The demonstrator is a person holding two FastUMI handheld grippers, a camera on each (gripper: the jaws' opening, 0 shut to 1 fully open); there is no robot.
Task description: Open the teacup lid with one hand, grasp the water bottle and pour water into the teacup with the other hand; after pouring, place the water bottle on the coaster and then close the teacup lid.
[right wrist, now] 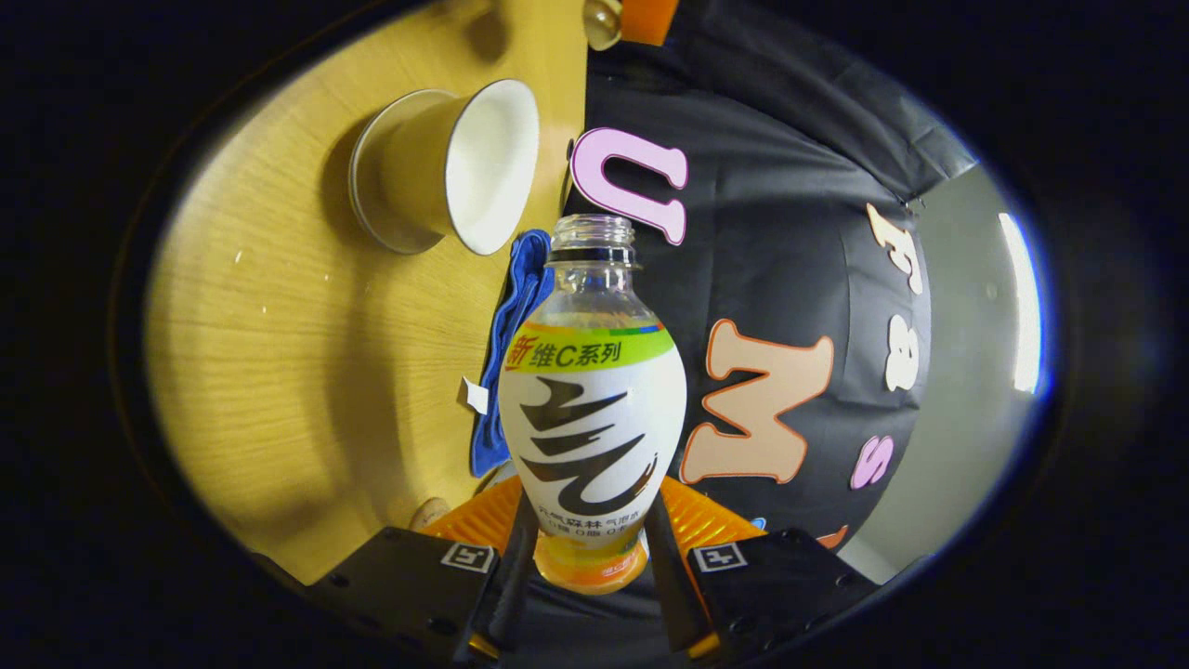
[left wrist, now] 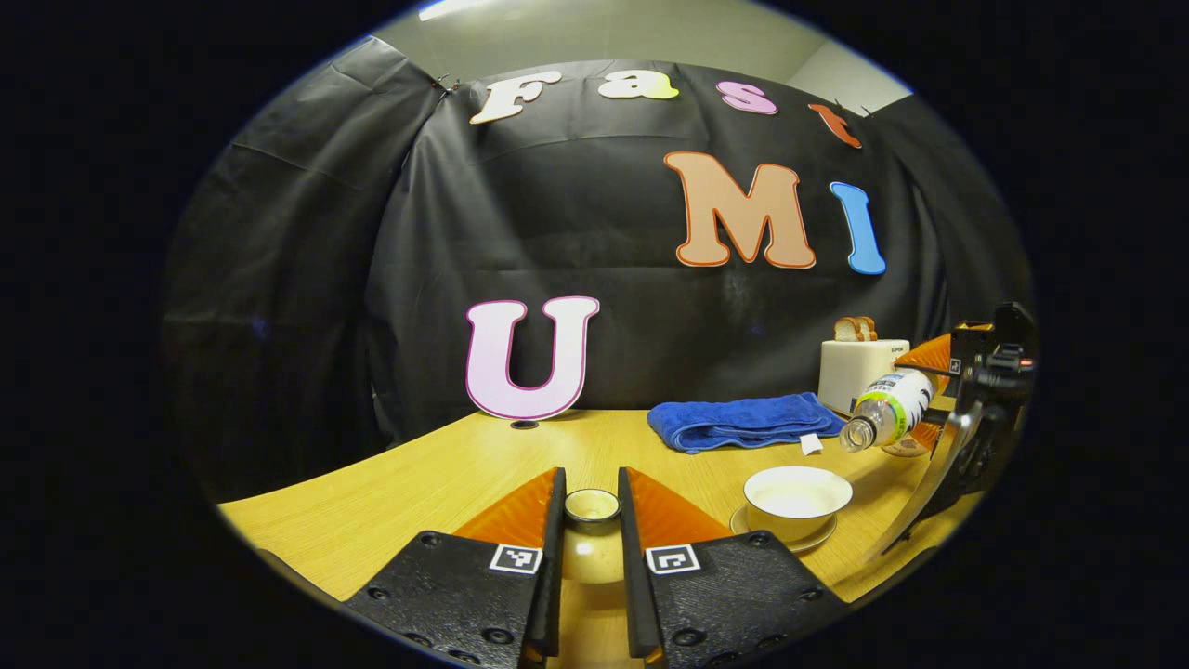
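The white teacup (left wrist: 797, 497) stands uncovered on its saucer (left wrist: 782, 541) on the wooden table. Its lid (left wrist: 592, 548), knob up, is pinched between the fingers of my left gripper (left wrist: 592, 476), held low to the left of the cup. My right gripper (right wrist: 591, 509) is shut on the lower body of the uncapped water bottle (right wrist: 593, 409). In the left gripper view the bottle (left wrist: 887, 409) lies tilted, its mouth pointing down-left just above and right of the cup's rim, with the right gripper (left wrist: 966, 409) behind it. The right gripper view has the teacup (right wrist: 455, 167) beyond the bottle's mouth.
A folded blue towel (left wrist: 743, 420) lies behind the cup. A white toaster (left wrist: 859, 372) with bread slices stands at the back right. A small round tan disc (left wrist: 906, 449), perhaps the coaster, sits under the bottle. The table's front edge runs close below my left gripper.
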